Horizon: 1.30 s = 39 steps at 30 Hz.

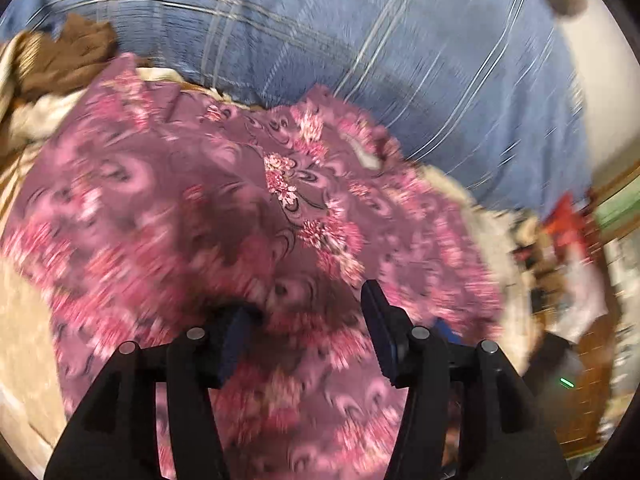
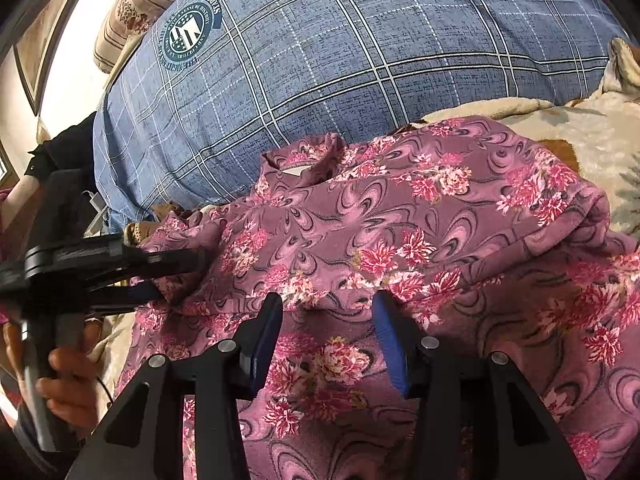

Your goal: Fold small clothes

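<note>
Black fingers of the right gripper fill the bottom of the right wrist view, their blue pads apart at a middling width. Both tips sit at a folded edge of the garment, a purple-pink floral piece; cloth lies under the gap, but neither pad presses on it.

That garment is the landmark. It lies spread on a cream blanket, its upper part doubled over the lower part so the fold runs across in front of the right gripper. Its neckline, with a small white label, faces the far side. Behind the garment rises a big blue plaid pillow bearing a round printed emblem. Behind that pillow, at the far left, sits a striped cushion.

At the garment's left edge, the left gripper reaches in from the side, held by a hand on its handle. Its fingers lie at the cloth's border; from this side I cannot tell whether they pinch it.

Seen from the left wrist, much blurred, the left gripper has its jaws standing moderately apart over the garment, with cloth below them and nothing clamped. Left of the garment there lies a brown cloth.
</note>
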Tool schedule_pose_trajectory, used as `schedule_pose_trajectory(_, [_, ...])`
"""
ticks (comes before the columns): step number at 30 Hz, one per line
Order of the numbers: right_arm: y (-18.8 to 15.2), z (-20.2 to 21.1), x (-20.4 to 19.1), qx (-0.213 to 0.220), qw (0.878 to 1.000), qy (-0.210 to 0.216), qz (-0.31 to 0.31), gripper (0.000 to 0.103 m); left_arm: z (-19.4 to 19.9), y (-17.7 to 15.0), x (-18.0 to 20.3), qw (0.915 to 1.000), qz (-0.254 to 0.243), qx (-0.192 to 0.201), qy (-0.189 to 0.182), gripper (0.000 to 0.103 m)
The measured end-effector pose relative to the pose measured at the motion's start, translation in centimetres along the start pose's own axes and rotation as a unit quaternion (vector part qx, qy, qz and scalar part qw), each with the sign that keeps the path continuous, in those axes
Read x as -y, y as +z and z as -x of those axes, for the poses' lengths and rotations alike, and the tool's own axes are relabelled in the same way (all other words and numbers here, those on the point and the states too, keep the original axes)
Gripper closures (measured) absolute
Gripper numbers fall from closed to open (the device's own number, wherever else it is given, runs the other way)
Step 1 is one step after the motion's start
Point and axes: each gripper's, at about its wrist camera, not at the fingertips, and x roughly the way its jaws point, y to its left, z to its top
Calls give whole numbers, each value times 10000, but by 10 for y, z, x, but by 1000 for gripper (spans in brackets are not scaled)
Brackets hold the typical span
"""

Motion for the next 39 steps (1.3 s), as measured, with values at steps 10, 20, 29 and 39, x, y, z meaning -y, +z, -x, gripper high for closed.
schedule_pose_trajectory(10, [18,-12,-61,-240,9971,-254,682,52,50,-11,-108,9855,1370,902,-426,31])
schedule_pose_trajectory(20, [0,-68,-190,-439,9469,-287,3172,50,44,1,-143,9719,1991,873,-903,31])
schedule_pose_trajectory(29, [-10,-95,-206,-500,9247,-520,3737,88,43,0,-146,9694,2084,822,-1000,31])
schedule_pose_trajectory(39, [45,-39,-52,-60,9996,90,-266,90,36,-4,-115,9818,1501,623,-980,31])
